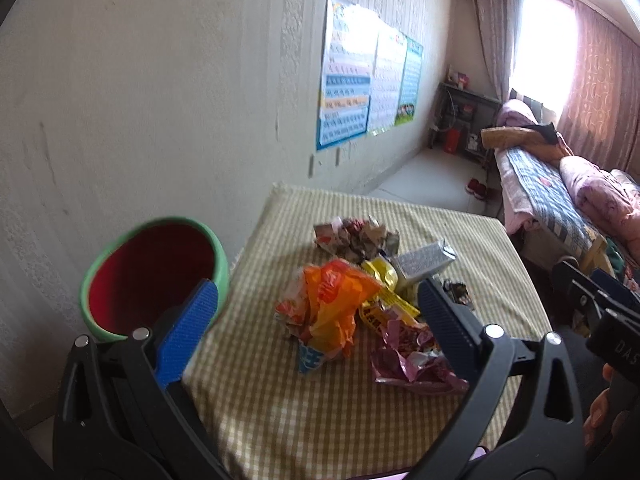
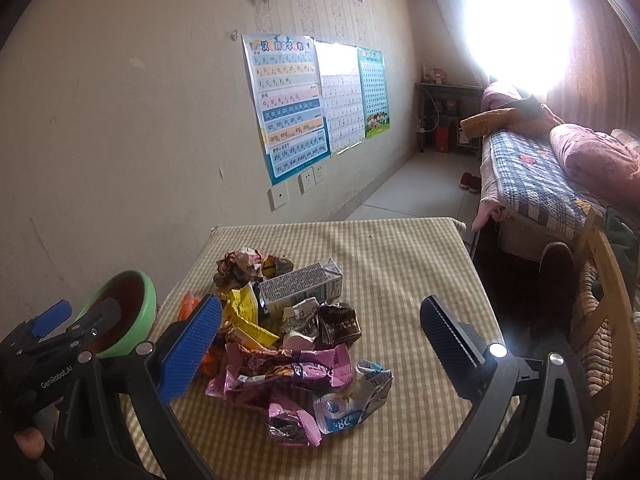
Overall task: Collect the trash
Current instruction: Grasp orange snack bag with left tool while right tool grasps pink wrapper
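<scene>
The task looks not yet begun, as far as I can judge: all the trash lies in one heap in the middle of the counter (image 2: 400, 264), and the green bin (image 1: 160, 276) with the red inside shows nothing in the part of its inside that can be seen. In the heap I can tell an orange wrapper (image 1: 332, 300), yellow wrappers (image 2: 244, 316), a grey drink carton (image 2: 300, 288), a pink wrapper (image 2: 280, 372), a crumpled brown wrapper (image 2: 240, 268) at the far side, and a blue-white packet (image 2: 352, 400) at the near side. The left hand-held gripper (image 1: 316, 320) is wide open and holds nothing; it hovers over the near part of the heap. The right hand-held gripper (image 2: 320, 344) is also wide open and empty, with the heap between its fingers in the view. The bin stands at the left edge of the counter, near the wall (image 2: 120, 120), so the way from heap to bin is short but narrow there. The far part and the right part of the counter are bare, which gives good room. To the right stand a bed (image 2: 532, 184) and a wooden chair (image 2: 608, 280).
</scene>
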A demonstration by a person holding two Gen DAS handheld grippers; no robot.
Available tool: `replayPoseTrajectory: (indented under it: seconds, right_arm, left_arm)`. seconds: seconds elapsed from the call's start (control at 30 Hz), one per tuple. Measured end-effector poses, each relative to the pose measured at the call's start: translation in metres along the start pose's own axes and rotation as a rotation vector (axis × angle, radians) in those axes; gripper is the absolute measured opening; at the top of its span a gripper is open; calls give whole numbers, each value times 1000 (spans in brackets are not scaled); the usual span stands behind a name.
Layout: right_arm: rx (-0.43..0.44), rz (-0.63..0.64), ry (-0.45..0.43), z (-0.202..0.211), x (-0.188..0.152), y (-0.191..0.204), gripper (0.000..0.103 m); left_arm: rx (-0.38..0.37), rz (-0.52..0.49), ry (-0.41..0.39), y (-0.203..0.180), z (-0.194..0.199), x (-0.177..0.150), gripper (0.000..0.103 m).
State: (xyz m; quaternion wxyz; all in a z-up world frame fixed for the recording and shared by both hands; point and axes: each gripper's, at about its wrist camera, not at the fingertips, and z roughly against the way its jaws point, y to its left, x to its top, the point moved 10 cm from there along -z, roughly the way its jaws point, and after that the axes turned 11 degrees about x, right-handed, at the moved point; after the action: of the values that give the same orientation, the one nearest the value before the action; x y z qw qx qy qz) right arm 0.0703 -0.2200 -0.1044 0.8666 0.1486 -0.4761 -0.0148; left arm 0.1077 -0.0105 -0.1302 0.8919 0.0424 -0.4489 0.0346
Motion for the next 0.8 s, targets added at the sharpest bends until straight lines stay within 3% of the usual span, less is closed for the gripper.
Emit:
replayPoseTrajectory:
  seconds: [0.1,0.17,0.27,0.5,0.57,0.8]
  right_arm:
    - [34,-3,53,-15,-12,0,96]
    - [59,-9,88,-24,-20,1,89]
    - [88,-18,136,-38,-29,2,85]
    - [159,-93,215,-52,-44,-6,80]
    - [172,-103,240,-54,-49,-7,81]
    - [220,-93,352,-70,-76,8,81]
  left_arm:
    - [-43,3,96,-5,-29,-13,83]
    - [-49,-21,163,-9,-50,-25,69]
    - [-78,-76,224,-24,-68,-41,57]
    - [-87,-174,284,-49,-98,-55,38]
    - [-94,-171,275,-48,-101,-51,26]
    - [-114,-137,265,-41,-104,-49,25]
